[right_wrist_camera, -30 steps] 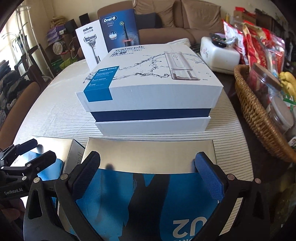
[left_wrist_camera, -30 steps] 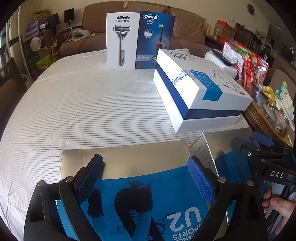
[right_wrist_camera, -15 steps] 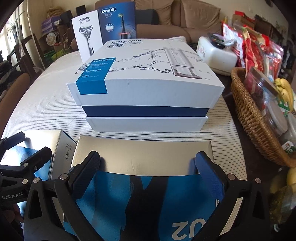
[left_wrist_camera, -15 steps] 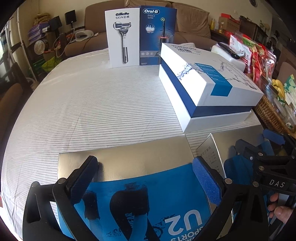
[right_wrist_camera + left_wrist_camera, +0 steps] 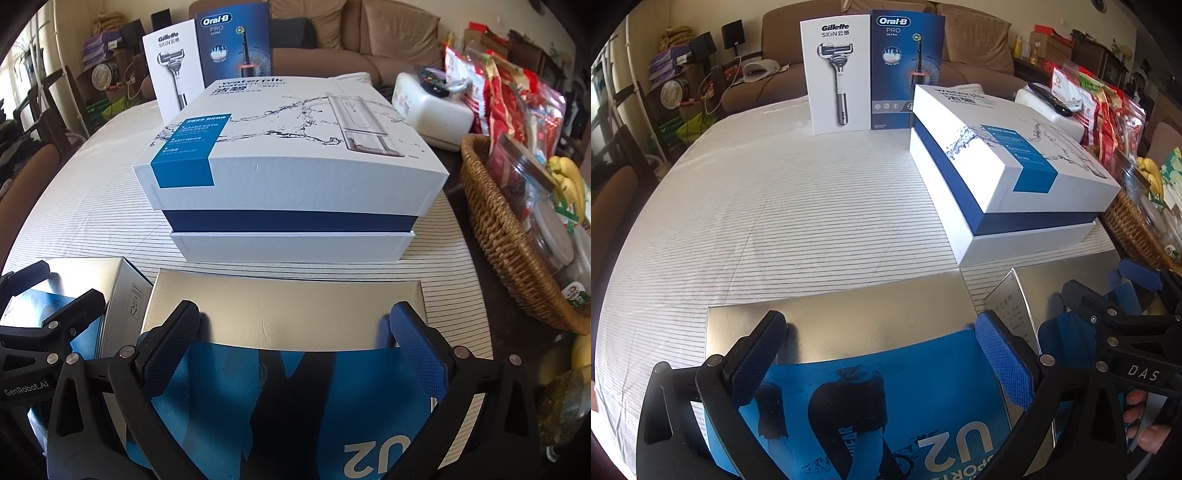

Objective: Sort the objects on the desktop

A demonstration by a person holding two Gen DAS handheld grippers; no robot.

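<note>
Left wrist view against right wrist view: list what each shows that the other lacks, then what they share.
Only the left wrist view shows the "DAS" label on the right gripper and the person's fingers behind it.

Only the right wrist view shows the "GenRobot.AI" label on the left gripper, and a glass jar in the wicker basket.

Both show the Waterpik box, the upright Gillette box and Oral-B box, the striped tablecloth, and each camera's own gripper open over a silver-and-blue U2 box.

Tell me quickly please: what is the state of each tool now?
Left tool: open wide above a silver and blue box, gripping nothing.
Right tool: open wide above the second silver and blue box, gripping nothing.
</note>
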